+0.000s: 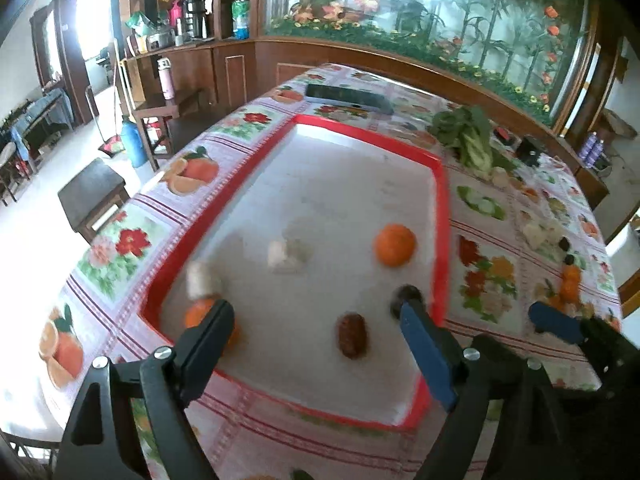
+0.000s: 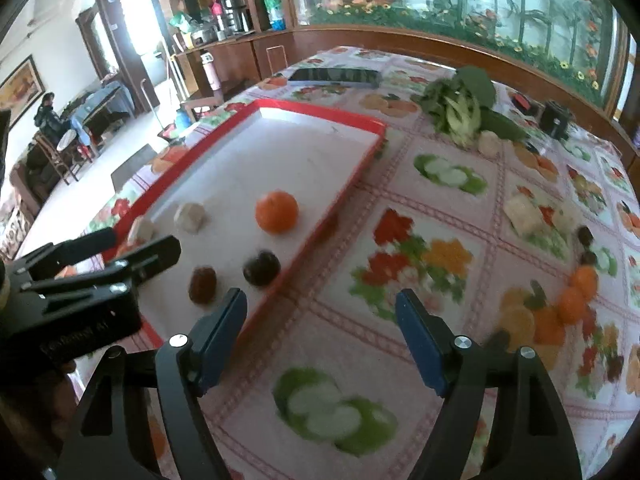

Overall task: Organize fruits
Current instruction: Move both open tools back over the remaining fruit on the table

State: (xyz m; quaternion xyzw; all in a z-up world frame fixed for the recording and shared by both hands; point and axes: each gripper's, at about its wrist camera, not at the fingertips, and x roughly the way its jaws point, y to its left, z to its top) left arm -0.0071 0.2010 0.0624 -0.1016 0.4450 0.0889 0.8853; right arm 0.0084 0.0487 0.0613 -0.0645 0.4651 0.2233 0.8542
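- Your right gripper (image 2: 320, 332) gapes wide and empty; loose oranges (image 2: 576, 294) lie at two o'clock, nearer it.
- Your left gripper (image 1: 316, 332), also wide and empty, hovers over the red tray (image 1: 440, 184).

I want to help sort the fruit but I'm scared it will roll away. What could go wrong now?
The dark round fruit sits close to the tray's red rim; a bump from the open right gripper might knock it out. The open left gripper hangs over the brown fruit and could nudge it. The small oranges still on the tablecloth could roll if grabbed off-centre.
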